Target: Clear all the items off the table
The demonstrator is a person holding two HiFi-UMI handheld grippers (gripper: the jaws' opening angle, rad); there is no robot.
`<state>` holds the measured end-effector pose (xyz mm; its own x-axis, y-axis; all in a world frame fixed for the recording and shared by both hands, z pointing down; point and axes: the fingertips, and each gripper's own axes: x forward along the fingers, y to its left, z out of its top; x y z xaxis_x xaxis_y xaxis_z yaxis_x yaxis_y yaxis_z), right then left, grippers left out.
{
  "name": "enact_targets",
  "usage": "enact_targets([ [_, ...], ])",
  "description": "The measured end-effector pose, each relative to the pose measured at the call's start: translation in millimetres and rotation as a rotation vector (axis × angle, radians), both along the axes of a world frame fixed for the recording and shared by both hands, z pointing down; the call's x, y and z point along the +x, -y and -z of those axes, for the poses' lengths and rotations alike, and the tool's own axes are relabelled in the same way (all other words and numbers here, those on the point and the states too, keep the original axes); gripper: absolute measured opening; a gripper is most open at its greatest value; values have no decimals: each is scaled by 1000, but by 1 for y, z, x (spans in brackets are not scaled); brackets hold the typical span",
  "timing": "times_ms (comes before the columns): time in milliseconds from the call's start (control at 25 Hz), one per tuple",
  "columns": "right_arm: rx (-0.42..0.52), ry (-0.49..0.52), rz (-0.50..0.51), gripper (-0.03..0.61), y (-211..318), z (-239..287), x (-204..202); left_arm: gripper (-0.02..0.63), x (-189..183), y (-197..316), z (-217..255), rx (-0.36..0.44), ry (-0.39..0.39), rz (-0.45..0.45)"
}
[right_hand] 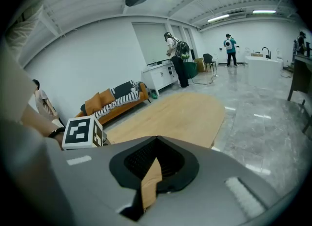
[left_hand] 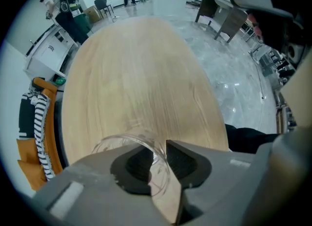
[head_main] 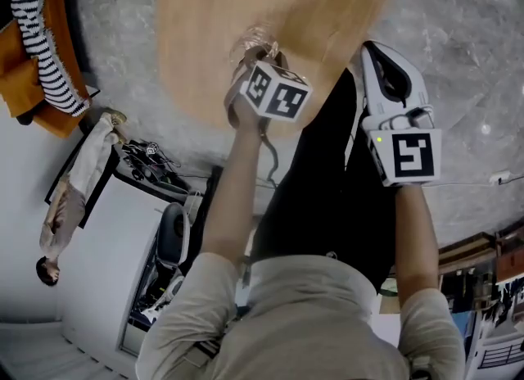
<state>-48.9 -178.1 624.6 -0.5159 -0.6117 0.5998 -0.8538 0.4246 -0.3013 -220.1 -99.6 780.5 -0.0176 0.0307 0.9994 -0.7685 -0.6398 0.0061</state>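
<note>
The long oval light-wood table [left_hand: 141,69] fills most of the left gripper view, and every part of its top that shows there is bare. In the head view its far end runs out of the picture. Grey marbled floor surrounds it.

The right gripper [right_hand: 155,164] hangs well off the table's edge, over the floor. Its jaws are pressed together with nothing between them, only a sliver of wood colour showing through the seam.

The left gripper [left_hand: 159,156] sits over the near end of the table. Its jaws are clamped on one side wall of a small clear, thin-walled tumbler [left_hand: 127,141], one jaw inside the rim and one outside. Whether the tumbler's base rests on the wood or is already lifted cannot be told.

This looks like the last item, so the step in hand is to carry it away. A pinch on one wall lets the cup pivot, so the wrist should be kept level and the lift made straight up before swinging outward. The squeeze should be held steady, since thin clear walls may flex or crack. The free right gripper could steady the far side if it tips.
</note>
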Motion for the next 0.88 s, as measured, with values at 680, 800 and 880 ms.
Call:
enact_targets([
  [680, -1, 10, -37, 6, -10, -5, 23, 92, -9, -4, -25, -24, 182, -218],
  [800, 5, 9, -18, 6, -10, -3, 18, 81, -6, -1, -18, 35, 172, -242],
  [880, 8, 10, -7, 6, -12, -1, 17, 80, 4, -1, -11, 73, 130, -221],
])
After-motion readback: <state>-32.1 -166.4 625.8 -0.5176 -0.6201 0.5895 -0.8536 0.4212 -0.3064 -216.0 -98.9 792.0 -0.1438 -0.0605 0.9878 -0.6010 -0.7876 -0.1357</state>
